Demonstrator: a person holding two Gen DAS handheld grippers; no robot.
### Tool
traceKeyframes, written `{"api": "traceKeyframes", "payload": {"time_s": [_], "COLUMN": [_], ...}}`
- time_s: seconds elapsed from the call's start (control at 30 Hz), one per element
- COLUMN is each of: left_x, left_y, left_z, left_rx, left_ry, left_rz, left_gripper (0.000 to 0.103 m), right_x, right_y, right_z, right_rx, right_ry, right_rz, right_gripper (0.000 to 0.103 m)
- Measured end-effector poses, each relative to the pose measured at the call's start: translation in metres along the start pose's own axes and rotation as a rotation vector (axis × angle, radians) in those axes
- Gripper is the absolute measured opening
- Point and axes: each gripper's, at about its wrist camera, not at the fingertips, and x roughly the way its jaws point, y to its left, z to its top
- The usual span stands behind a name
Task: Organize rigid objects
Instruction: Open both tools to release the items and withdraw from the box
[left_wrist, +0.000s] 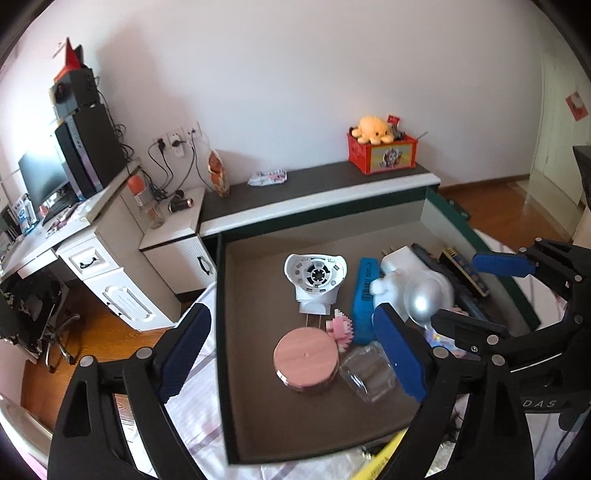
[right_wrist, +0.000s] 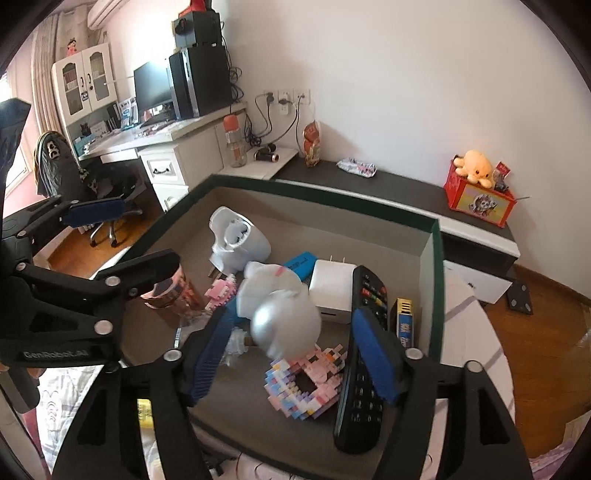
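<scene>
A dark-rimmed box (left_wrist: 221, 332) holds rigid objects: a white plug-in device (left_wrist: 315, 280), a pink round tin (left_wrist: 306, 360), a blue bar (left_wrist: 365, 295), a white charger (right_wrist: 332, 290), a black remote (right_wrist: 364, 354), a pink brick model (right_wrist: 306, 380) and a clear plastic piece (left_wrist: 369, 373). A white figure with a silver dome (right_wrist: 282, 314) appears blurred in mid-air between my right gripper's (right_wrist: 295, 354) open fingers; it also shows in the left wrist view (left_wrist: 424, 295). My left gripper (left_wrist: 291, 358) is open above the pink tin, holding nothing.
The box rests on a striped bedsheet (left_wrist: 192, 417). Behind it runs a dark-topped low cabinet (left_wrist: 314, 184) with a red crate and yellow plush (left_wrist: 382, 147). A white desk (left_wrist: 85, 236) with computer stands left. A yellow item (right_wrist: 144, 411) lies outside the box's near edge.
</scene>
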Motion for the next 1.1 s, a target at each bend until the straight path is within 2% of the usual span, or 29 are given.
{"api": "traceKeyframes", "payload": {"time_s": [0.03, 0.1, 0.2, 0.3, 0.33, 0.37, 0.6, 0.93, 1.1], "left_x": [-0.009, -0.027, -0.049, -0.072, -0.081, -0.087, -0.134, -0.210, -0.238], "left_y": [0.002, 0.004, 0.005, 0.004, 0.005, 0.005, 0.007, 0.017, 0.014], "left_z": [-0.001, -0.004, -0.007, -0.013, -0.017, -0.019, -0.047, -0.108, -0.140], "left_rx": [-0.004, -0.014, -0.026, -0.032, -0.038, -0.044, -0.082, -0.162, -0.185], "left_ry": [-0.016, -0.046, -0.086, -0.122, -0.131, -0.135, -0.177, -0.246, -0.271], "left_rz": [0.003, 0.005, -0.005, -0.004, 0.003, 0.008, 0.004, 0.077, 0.065], "left_gripper": [0.095, 0.100, 0.103, 0.103, 0.103, 0.103, 0.103, 0.103, 0.103], "right_x": [-0.006, -0.018, -0.039, -0.060, -0.067, -0.073, -0.125, -0.209, -0.243], "right_y": [0.002, 0.004, 0.010, 0.018, 0.021, 0.023, 0.040, 0.051, 0.063], "right_z": [0.000, 0.000, -0.003, -0.009, -0.011, -0.014, -0.040, -0.086, -0.114], "right_rx": [0.001, 0.000, 0.002, -0.004, -0.006, -0.006, -0.001, 0.072, 0.101], "right_ry": [-0.010, -0.031, -0.057, -0.084, -0.098, -0.103, -0.160, -0.275, -0.322], "right_rz": [-0.012, -0.030, -0.049, -0.094, -0.101, -0.105, -0.116, -0.165, -0.196], "right_gripper": [0.079, 0.080, 0.083, 0.093, 0.101, 0.103, 0.103, 0.103, 0.103]}}
